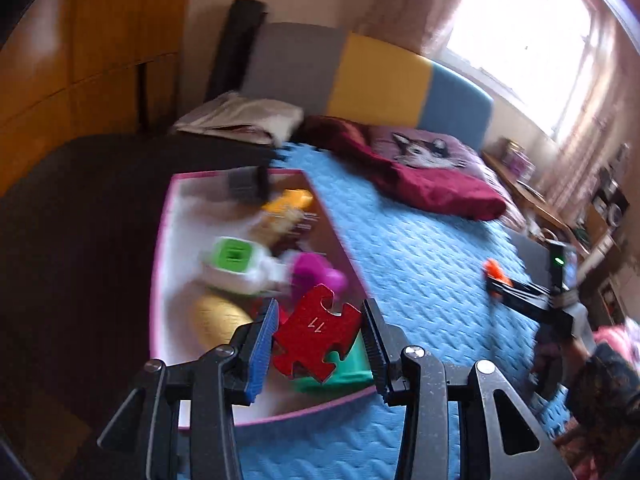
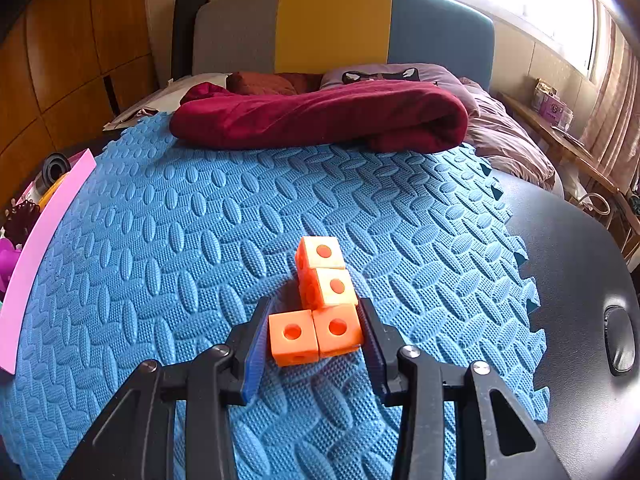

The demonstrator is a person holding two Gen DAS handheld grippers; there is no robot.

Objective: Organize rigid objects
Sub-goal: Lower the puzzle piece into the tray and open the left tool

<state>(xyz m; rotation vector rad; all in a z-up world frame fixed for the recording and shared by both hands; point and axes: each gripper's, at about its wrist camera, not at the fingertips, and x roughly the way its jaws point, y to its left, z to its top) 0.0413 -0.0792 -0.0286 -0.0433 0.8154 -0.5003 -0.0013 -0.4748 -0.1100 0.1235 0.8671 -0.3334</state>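
The red puzzle piece (image 1: 318, 338) has the number 77 on it, seen upside down. Nothing else can be read.

Black linkage arms on the left gripper (image 1: 320, 340), jointed with round silver screws, triangular cut-outs in the outer plates. Ribbed fingers (image 1: 264, 350): bright blue pad on one side, black ridged pad on the other. Same black build on the right gripper (image 2: 314, 338), silver screws, blue-edged fingers (image 2: 256, 354). Green indicator light on the right gripper's body in the left wrist view.
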